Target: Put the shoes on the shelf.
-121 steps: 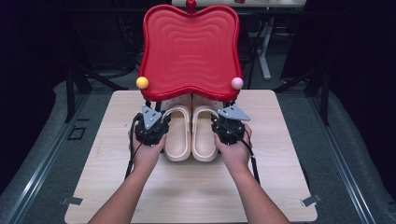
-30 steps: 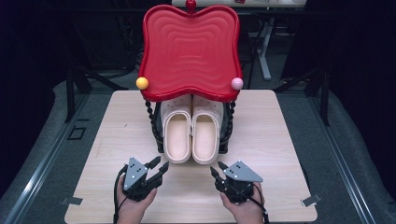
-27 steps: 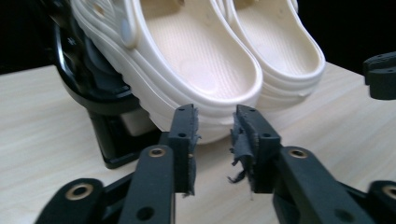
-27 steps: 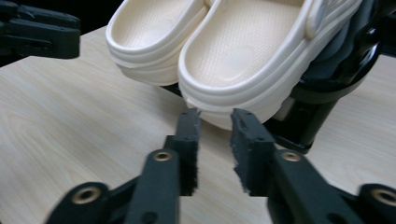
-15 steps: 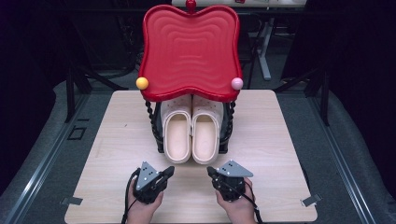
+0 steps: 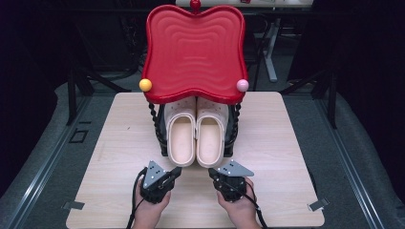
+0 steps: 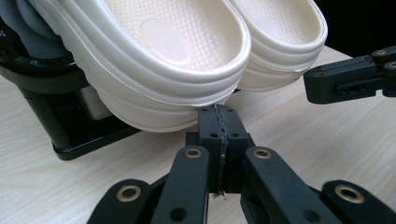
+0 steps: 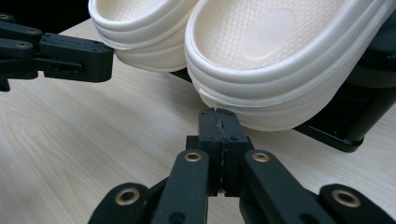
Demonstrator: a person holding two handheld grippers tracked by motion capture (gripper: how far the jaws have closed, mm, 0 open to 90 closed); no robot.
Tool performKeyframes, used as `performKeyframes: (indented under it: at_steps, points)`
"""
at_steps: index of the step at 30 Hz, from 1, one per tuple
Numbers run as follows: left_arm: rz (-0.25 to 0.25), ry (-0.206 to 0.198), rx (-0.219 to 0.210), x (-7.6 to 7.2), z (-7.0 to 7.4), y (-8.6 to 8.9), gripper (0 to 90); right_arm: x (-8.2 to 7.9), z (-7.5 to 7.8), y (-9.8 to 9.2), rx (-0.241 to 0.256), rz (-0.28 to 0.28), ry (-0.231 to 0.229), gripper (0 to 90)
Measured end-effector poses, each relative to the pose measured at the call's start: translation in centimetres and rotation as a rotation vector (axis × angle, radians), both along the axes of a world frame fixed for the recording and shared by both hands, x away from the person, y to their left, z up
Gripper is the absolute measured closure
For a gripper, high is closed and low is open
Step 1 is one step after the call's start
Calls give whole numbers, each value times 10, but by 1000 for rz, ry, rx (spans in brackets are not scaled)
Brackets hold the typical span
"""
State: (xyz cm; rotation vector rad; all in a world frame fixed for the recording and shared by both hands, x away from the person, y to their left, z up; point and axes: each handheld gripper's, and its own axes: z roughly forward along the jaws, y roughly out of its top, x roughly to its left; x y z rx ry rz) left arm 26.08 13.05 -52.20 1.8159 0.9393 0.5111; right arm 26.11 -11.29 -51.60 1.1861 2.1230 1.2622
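Two cream clogs, the left one [image 6: 182,134] and the right one [image 6: 210,134], rest side by side on the lower shelf of a black rack [image 6: 161,136] under a red wavy tray top [image 6: 193,52]. My left gripper [image 6: 175,171] is shut and empty, just in front of the left clog's heel [image 7: 163,60]. My right gripper [image 6: 213,172] is shut too, with nothing in it, just short of the right clog's heel [image 8: 280,60]. In the left gripper view my jaws [image 7: 219,121] press together, and likewise in the right gripper view [image 8: 219,123].
The rack stands at the middle back of a light wooden table [image 6: 114,143]. A yellow ball [image 6: 145,85] and a pink ball [image 6: 242,85] sit at the tray's front corners. Bare wood lies to both sides of the rack. Dark floor surrounds the table.
Four seconds ago both grippers were up at the clogs' sides. They pulled back to the table's front edge, then moved forward and inward toward the heels, shut.
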Motion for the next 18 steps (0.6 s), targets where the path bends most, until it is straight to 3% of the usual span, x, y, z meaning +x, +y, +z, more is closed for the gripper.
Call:
performKeyframes:
  at_steps: [12,18]
  points:
    - [24,-14,10,-1,5,9,900,0,4,-4,19,-12,-11,900]
    - [40,-14,28,1,8,14,900,-1,8,-10,-6,-41,-26,900]
